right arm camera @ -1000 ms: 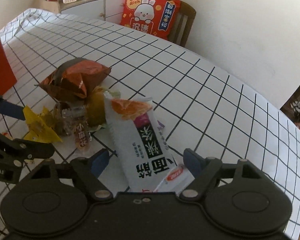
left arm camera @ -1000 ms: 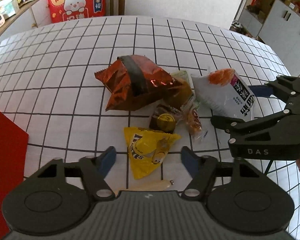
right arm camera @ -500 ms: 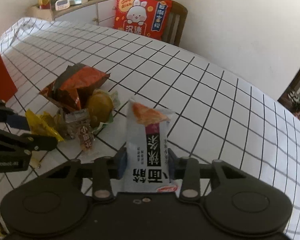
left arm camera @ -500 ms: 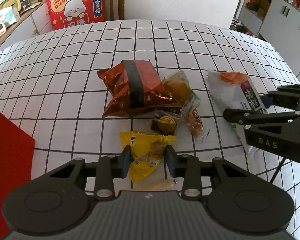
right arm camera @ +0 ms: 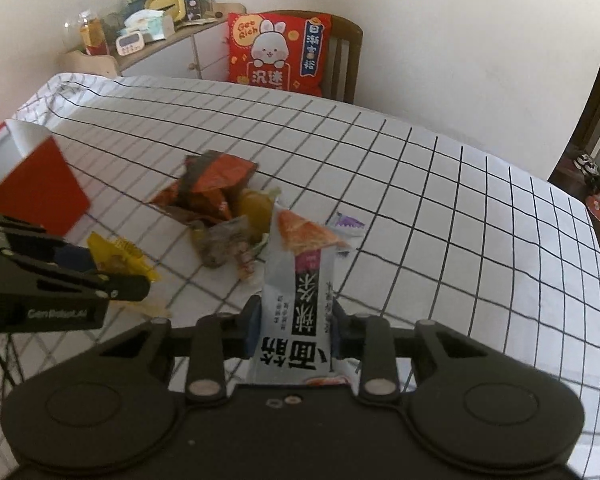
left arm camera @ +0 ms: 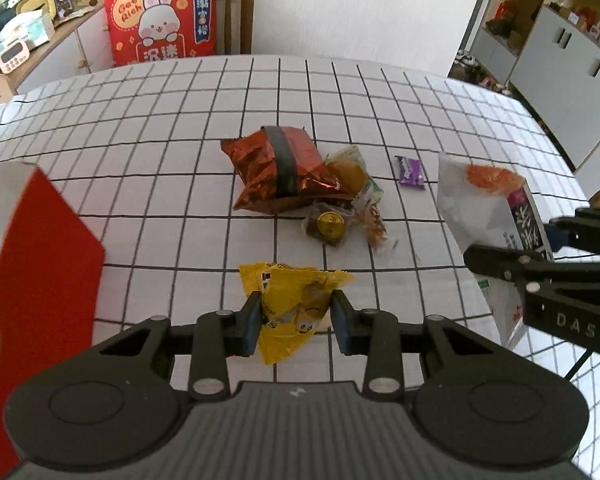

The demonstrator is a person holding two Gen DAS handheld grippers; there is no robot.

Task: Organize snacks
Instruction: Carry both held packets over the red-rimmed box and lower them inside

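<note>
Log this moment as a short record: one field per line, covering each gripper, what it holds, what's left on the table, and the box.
left gripper: shut on yellow snack packet
right gripper: shut on white noodle packet
left on tablecloth: orange-red foil bag, round bun in clear wrapper, gold-lidded cup, small purple packet
red box: at the left edge, contents not visible

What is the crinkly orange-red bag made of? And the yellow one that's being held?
The orange-red bag looks like shiny metallic foil film: it glints and creases sharply. The yellow packet, pinched in the left gripper, seems to be thin glossy plastic film, wrinkled and printed. Neither can be told for sure from looks alone.
</note>
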